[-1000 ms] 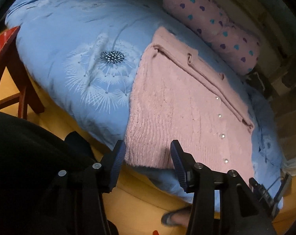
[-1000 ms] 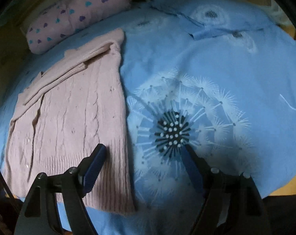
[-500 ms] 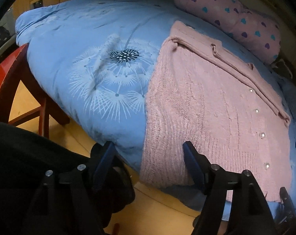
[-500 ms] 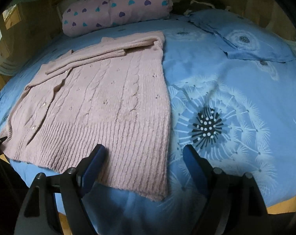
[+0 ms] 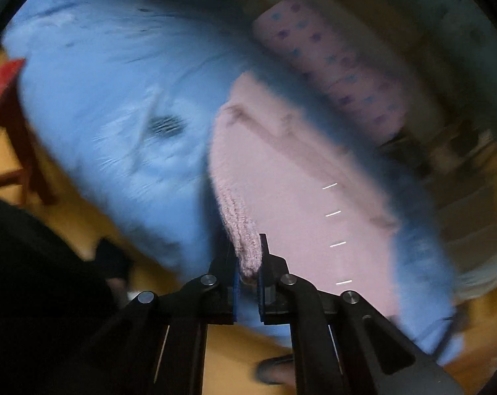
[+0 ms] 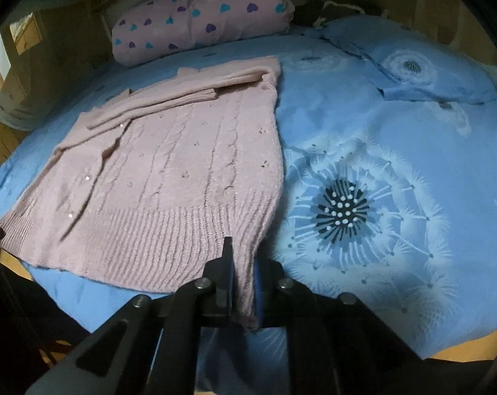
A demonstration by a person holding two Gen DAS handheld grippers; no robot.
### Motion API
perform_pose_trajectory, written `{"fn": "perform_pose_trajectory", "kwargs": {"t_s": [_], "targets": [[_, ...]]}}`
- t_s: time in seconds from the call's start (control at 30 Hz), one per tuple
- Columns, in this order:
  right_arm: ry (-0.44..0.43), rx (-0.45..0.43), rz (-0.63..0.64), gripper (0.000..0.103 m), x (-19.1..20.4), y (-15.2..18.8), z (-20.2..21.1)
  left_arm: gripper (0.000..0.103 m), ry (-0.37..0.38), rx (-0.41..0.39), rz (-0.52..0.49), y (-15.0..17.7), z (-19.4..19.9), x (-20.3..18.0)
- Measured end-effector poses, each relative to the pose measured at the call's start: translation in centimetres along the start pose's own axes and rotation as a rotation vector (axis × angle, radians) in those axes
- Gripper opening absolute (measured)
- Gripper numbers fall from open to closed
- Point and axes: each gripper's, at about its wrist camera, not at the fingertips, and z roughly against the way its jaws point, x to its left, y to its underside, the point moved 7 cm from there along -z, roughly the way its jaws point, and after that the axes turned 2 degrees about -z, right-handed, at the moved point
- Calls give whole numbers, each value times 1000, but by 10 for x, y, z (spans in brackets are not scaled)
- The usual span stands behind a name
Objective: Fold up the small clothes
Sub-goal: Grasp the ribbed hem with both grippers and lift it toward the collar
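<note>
A pink cable-knit cardigan (image 6: 169, 171) lies flat on a blue dandelion-print duvet (image 6: 396, 151), sleeves folded across its top. My right gripper (image 6: 243, 283) is shut on the ribbed hem at the cardigan's near right corner. In the blurred left wrist view the cardigan (image 5: 297, 191) shows small buttons, and my left gripper (image 5: 248, 263) is shut on its near left hem corner, which bunches up between the fingers.
A pink pillow with heart print (image 6: 202, 19) lies at the head of the bed, also in the left wrist view (image 5: 330, 65). A red wooden chair (image 5: 4, 105) stands left of the bed. The wooden floor (image 5: 235, 349) and a foot show below the left gripper.
Both grippers were open over the hem and have closed on its two near corners. The left wrist view is now blurred by motion.
</note>
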Motion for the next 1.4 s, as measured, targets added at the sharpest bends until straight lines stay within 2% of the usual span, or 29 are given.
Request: {"fn": "perform_pose_trajectory", "kwargs": {"t_s": [0.07, 0.17, 0.23, 0.3, 0.37, 0.43, 0.5, 0.63, 0.73, 0.8, 0.83, 0.93, 0.97, 1.03, 1.13, 1.23, 1.4], "targets": [[-72, -1, -75, 9, -7, -4, 4, 0, 91, -35, 25, -9, 11, -3], [-184, -13, -177, 9, -16, -10, 11, 0, 159, -54, 49, -17, 17, -2], [-217, -26, -204, 9, -19, -13, 14, 0, 127, -53, 65, -18, 14, 4], [-213, -22, -201, 9, -19, -12, 13, 0, 114, -54, 82, -15, 9, 4], [-183, 11, -195, 11, -19, -7, 4, 0, 167, -41, 121, -13, 5, 3], [-156, 67, -205, 14, -22, 2, -9, 0, 145, -44, 95, -12, 3, 0], [-158, 79, -213, 15, -21, 4, -11, 0, 134, -46, 83, -12, 1, -2], [-188, 122, -240, 28, -13, 13, -8, 0, 114, 26, 101, -10, -10, 3], [-168, 117, -231, 30, -6, 16, -8, 0, 155, 46, 72, -9, -11, -3], [-182, 107, -248, 23, -6, 15, -11, 0, 179, 57, 59, -8, -11, -6], [-200, 107, -273, 9, -9, 15, -14, 0, 179, 63, 56, -8, -11, -6], [-305, 91, -360, 8, -22, 12, -8, 0, 167, 84, 51, -6, -15, -7], [-315, 75, -363, 7, -24, 9, -3, 0, 171, 79, 48, -6, -14, -8], [-354, 40, -374, 7, -25, 2, 7, 0, 223, 58, 45, -8, -8, -13], [-412, 28, -414, 7, -24, -4, 20, 0, 339, -21, -6, -17, 17, -26], [-433, -9, -384, 7, -16, -12, 39, 0, 389, -62, -57, -17, 35, -39], [-470, -73, -317, 7, -3, -25, 76, 0, 434, -68, -62, -11, 62, -43]]}}
